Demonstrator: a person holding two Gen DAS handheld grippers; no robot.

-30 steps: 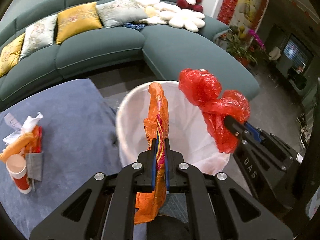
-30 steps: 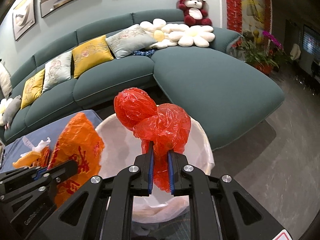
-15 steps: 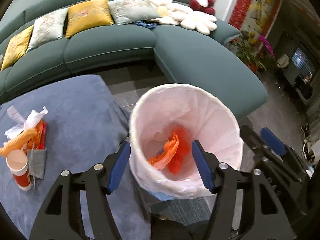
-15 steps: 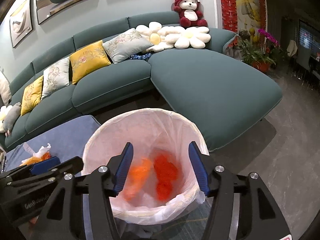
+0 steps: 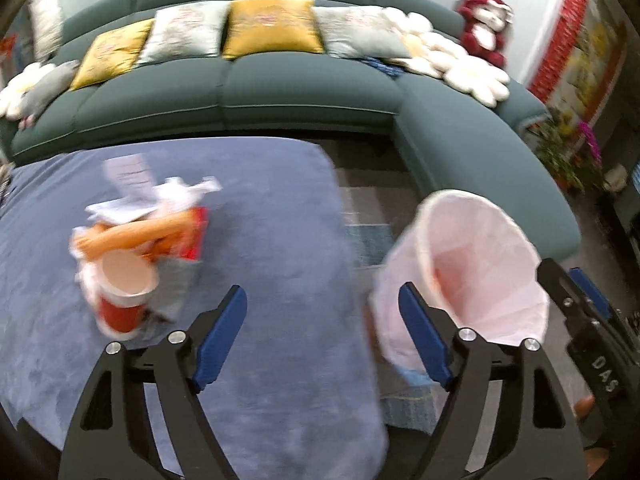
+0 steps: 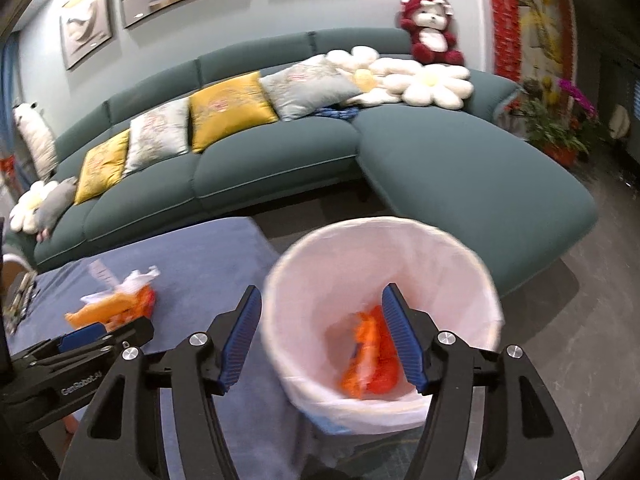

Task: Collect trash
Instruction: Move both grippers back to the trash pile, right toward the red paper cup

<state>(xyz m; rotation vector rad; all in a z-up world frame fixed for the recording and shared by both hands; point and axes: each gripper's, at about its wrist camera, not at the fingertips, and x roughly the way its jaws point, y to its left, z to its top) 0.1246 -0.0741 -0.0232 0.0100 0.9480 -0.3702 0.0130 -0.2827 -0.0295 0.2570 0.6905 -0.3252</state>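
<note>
A white-lined trash bin (image 6: pixel 452 264) stands beside a blue-covered table (image 5: pixel 272 240); it also shows in the left wrist view (image 5: pixel 500 248). An orange bag and a red bag (image 6: pixel 372 356) lie inside the bin. A trash pile (image 5: pixel 140 216) with white paper, orange wrappers and a red paper cup (image 5: pixel 124 288) lies on the table; the pile also shows in the right wrist view (image 6: pixel 116 300). My left gripper (image 5: pixel 322 332) is open and empty over the table's right edge. My right gripper (image 6: pixel 322 336) is open and empty over the bin's near left rim.
A teal sectional sofa (image 6: pixel 280 152) with yellow and grey cushions curves behind the table and bin. Flower cushions and a red plush bear (image 6: pixel 430 32) sit on it. Potted plants (image 6: pixel 556 128) stand at the right. Tiled floor lies right of the bin.
Both grippers opened and dropped the orange and red bags into the bin. The left gripper has since swung left toward the table and the trash pile.
</note>
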